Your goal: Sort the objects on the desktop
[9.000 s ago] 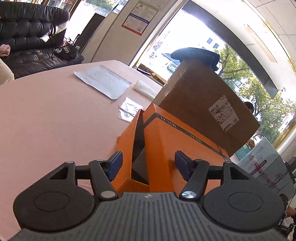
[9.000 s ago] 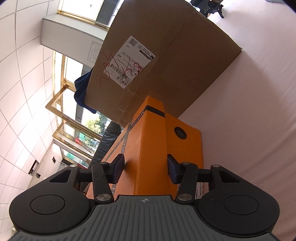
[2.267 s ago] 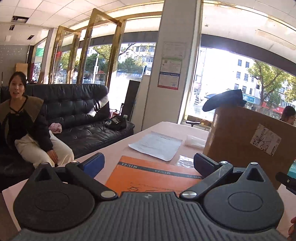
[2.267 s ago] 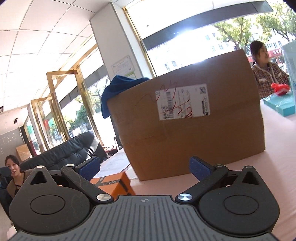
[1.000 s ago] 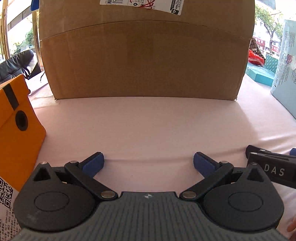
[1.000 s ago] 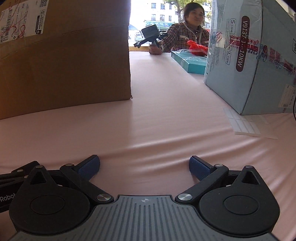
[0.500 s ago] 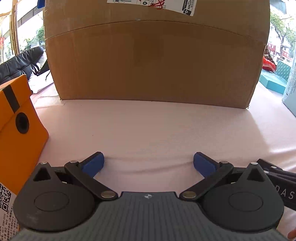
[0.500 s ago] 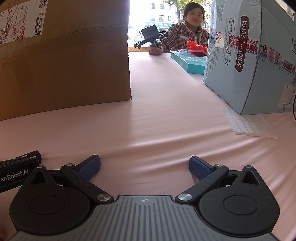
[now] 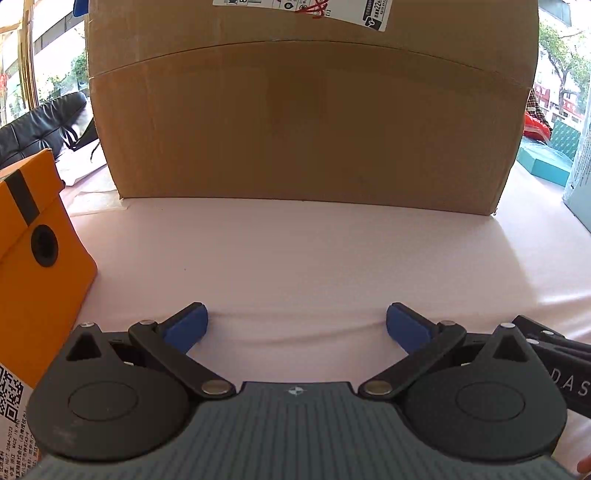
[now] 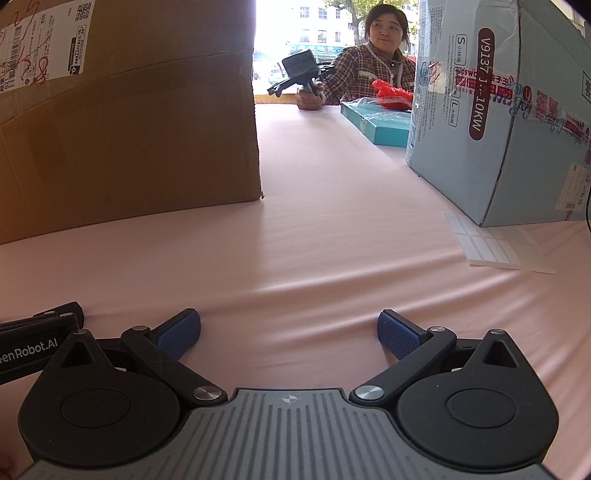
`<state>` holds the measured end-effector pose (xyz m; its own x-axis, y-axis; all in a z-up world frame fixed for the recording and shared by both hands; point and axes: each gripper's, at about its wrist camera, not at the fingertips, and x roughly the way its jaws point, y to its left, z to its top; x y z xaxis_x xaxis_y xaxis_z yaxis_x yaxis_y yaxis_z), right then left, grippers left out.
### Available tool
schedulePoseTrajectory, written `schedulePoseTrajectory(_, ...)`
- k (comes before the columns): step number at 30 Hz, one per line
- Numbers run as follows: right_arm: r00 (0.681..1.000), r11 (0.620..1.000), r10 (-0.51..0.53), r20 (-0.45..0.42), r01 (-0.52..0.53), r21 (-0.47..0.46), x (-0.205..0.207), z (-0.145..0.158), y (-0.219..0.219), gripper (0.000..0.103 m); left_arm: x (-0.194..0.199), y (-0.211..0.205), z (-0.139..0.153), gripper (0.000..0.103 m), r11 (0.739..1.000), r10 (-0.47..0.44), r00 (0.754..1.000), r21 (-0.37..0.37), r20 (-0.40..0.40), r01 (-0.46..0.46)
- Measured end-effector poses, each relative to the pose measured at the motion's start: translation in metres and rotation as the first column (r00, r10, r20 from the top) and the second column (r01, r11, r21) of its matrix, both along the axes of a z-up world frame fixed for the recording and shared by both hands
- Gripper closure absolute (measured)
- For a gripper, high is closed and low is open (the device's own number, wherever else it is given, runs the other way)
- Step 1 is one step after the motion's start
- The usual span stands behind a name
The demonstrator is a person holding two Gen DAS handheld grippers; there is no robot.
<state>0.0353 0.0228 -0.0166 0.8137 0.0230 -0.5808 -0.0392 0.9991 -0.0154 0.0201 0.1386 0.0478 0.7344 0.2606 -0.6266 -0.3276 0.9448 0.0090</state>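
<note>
— Sitting at the left edge of the left wrist view, the orange cardboard box with a black stripe and a round black hole (image 9: 33, 266) rests on the pink tablecloth (image 9: 295, 251), cut off by the frame. Where are the grippers?

— Both low over the cloth. The left gripper (image 9: 297, 325) has its blue-padded fingers spread wide with only cloth between them; the right gripper (image 10: 289, 334) is likewise parted and empty. Each shows as a black edge in the other's view.

— What is hard to make out?

— The large brown cardboard carton (image 9: 306, 118) fills the far side, its top and white shipping label (image 9: 303, 9) cropped. The orange box's printed label is only partly visible.

— And beyond?

— Right of the carton stands a pale blue printed carton (image 10: 506, 122), with a sheet of white blank stickers (image 10: 495, 247) just beside it. Farther off lies a flat teal box (image 10: 376, 123), where a seated person in a plaid shirt (image 10: 369, 77) holds another gripper. A black leather sofa (image 9: 37, 125) and bright windows lie at the left.
</note>
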Motion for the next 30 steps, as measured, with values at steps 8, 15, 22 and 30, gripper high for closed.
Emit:
schedulePoseTrajectory(8, 1.0, 1.0, 0.0, 0.0, 0.0, 0.003, -0.0001, -0.0004, 0.0005, 0.0, 0.0006, 0.001, 0.0, 0.0, 1.0, 0.0, 1.0, -0.002, 0.001, 0.0)
schedulePoseTrajectory(15, 1.0, 1.0, 0.0, 0.0, 0.0, 0.004, -0.0008, -0.0005, 0.0008, 0.0, 0.0005, 0.001, -0.0003, 0.0, 1.0, 0.0, 1.0, -0.002, 0.0, 0.0)
schedulePoseTrajectory(22, 1.0, 1.0, 0.0, 0.0, 0.0, 0.004, -0.0011, -0.0006, 0.0006, 0.0, 0.0015, 0.0003, -0.0002, 0.0, 1.0, 0.001, 1.0, -0.002, 0.0, -0.001)
schedulePoseTrajectory(30, 1.0, 1.0, 0.0, 0.0, 0.0, 0.004, -0.0016, -0.0007, 0.0006, 0.0, 0.0027, -0.0012, -0.0003, 0.0, 1.0, 0.002, 1.0, -0.003, 0.0, -0.002)
